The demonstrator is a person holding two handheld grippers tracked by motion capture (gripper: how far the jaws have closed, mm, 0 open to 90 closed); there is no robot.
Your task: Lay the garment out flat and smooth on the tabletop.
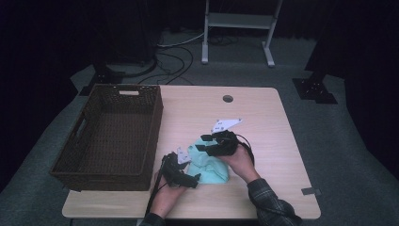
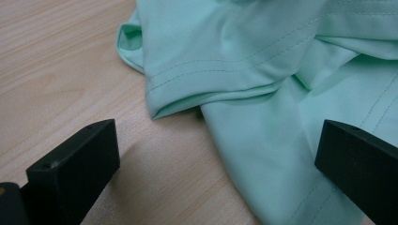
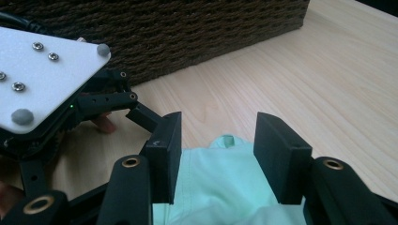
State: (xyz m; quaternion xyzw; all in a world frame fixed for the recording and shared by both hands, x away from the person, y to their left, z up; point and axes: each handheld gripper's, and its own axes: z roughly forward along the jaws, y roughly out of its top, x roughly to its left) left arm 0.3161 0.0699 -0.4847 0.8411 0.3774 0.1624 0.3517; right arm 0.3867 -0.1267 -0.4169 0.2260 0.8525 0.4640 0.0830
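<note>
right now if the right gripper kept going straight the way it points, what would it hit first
Probably the mint green garment, whose edge already lies between the right gripper's open jaws. Past it is bare table, then the wicker basket's wall. Depth is hard to judge.

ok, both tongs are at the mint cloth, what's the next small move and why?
Probably lower the right tongs a little and close them on the mint-green cloth garment's near edge. Their jaws stand apart above that edge, with no fabric pinched between them. The left tongs are wide open over a hemmed fold lying flat on the light wooden table, so neither holds anything yet.
</note>
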